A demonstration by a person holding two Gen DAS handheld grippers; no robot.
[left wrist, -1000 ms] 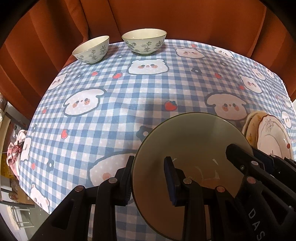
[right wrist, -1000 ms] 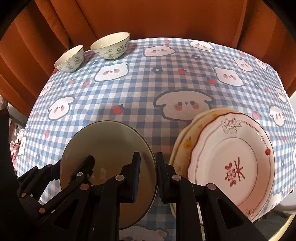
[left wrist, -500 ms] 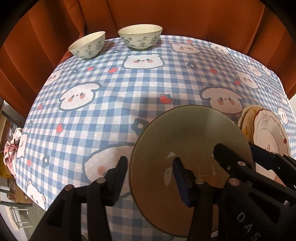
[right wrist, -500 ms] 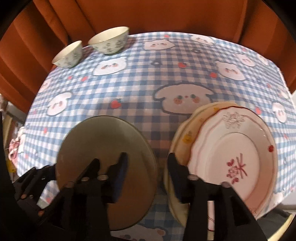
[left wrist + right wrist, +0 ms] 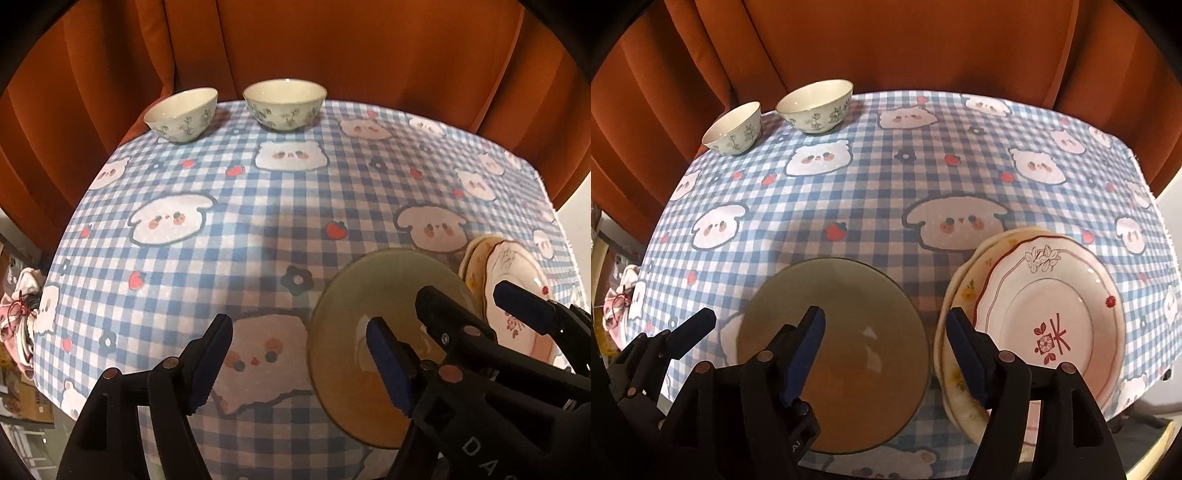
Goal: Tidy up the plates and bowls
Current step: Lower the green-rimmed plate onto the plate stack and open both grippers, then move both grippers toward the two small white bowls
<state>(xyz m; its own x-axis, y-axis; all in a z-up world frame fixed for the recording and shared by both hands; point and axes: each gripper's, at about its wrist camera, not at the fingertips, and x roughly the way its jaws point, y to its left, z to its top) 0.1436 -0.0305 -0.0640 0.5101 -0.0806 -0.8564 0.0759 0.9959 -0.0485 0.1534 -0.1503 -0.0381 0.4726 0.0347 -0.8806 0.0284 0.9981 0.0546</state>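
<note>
While both grippers' jaws have just been opening, left gripper (image 5: 299, 354) and right gripper (image 5: 884, 345) gape wide, gripping nothing; glass plate (image 5: 842, 295) lies flat.

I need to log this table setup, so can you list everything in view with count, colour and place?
bowls: two, white with dark floral print, far left corner, side by side.
glass plate: one, smoky brown, near edge, flat on the cloth.
plate stack: cream plates under a white plate with red trim, near right, beside the glass plate.
tablecloth: one, blue-white check with cartoon animals.
curtain: rust orange, behind the table.
left claw: black, open, just opened.
right claw: black, open, just opened.
</note>
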